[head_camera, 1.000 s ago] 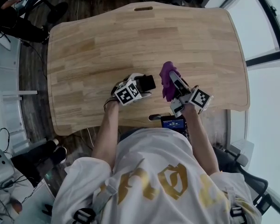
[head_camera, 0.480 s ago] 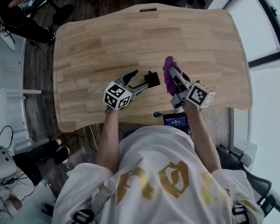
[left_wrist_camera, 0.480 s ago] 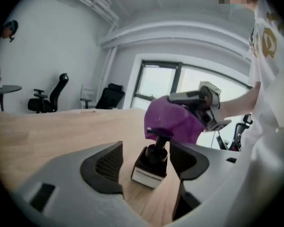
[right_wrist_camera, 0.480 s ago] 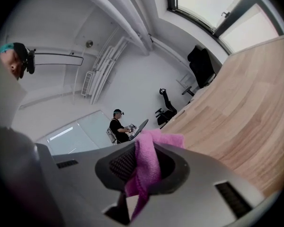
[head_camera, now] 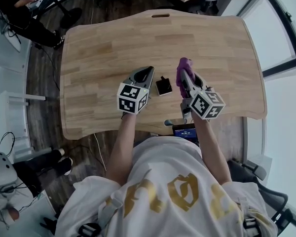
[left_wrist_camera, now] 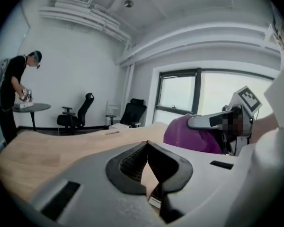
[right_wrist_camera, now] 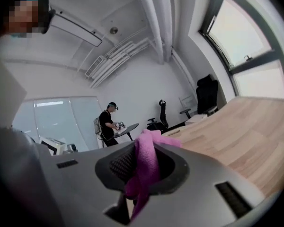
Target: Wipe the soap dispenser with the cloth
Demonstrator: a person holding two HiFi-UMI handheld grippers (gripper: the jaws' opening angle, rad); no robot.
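**Cloth gripped, dispenser standing free, wipe not under way**

The wooden table (head_camera: 89, 48) is bare apart from the one thing I'm meant to clean, so nothing stands in the way of the job.

My left gripper (head_camera: 147, 72) is up off the tabletop and points roughly level across the room. Its jaws have just been closing and now meet tip to tip. The left gripper view shows nothing between them, only wood through the small gap behind the tips. That hand holds nothing.

My right gripper (head_camera: 186, 79) is pinched shut on the purple cloth (head_camera: 182, 65). In the right gripper view a fold bunches above the pads and a tail hangs below them. The grip looks secure enough for rubbing.

The soap dispenser (head_camera: 163, 86), small and dark, stands on the table between my two grippers. It is just beside the left one and near the cloth, and as far as I can tell it touches neither.

As I judge it, the cloth is fetched and ready, but I cannot say from here whether any face of the dispenser has been wiped. What I think is left is to steady the dispenser with my empty left jaws, bring the cloth against it and rub over its sides and top. Its small size means it could tip if I push with the cloth while it is unheld.
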